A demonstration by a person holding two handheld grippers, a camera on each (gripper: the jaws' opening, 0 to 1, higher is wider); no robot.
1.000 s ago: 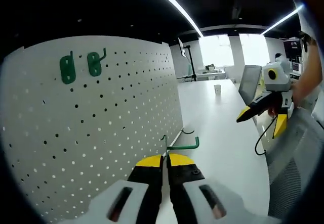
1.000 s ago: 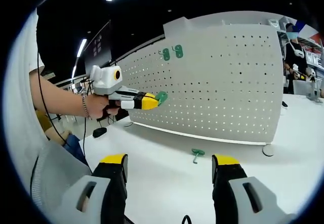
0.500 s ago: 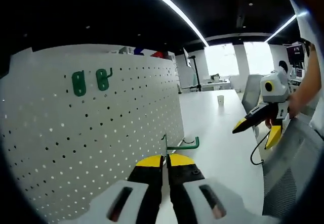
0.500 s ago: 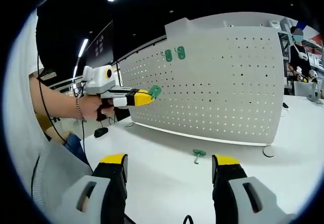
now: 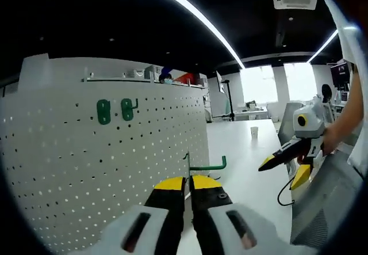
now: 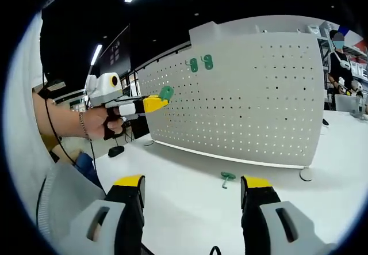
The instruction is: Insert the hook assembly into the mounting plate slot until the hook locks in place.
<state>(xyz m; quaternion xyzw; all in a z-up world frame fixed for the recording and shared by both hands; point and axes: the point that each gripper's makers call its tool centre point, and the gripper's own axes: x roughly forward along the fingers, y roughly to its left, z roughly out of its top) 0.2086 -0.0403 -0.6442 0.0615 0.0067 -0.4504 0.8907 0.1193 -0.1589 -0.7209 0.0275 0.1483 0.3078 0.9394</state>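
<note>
Fingers of the left gripper [image 5: 188,187] are pinched together on a green hook [image 5: 206,165], held up in the air beside the white pegboard [image 5: 144,151], where two green hooks [image 5: 115,110] already hang near the top. From the right gripper view, the right gripper [image 6: 192,193] stands wide apart and empty above the white counter [image 6: 190,209], where a spare green hook [image 6: 227,177] lies near the board's foot. My guess: the insertion is all yet to do, since the carried hook isn't touching the board.
</note>
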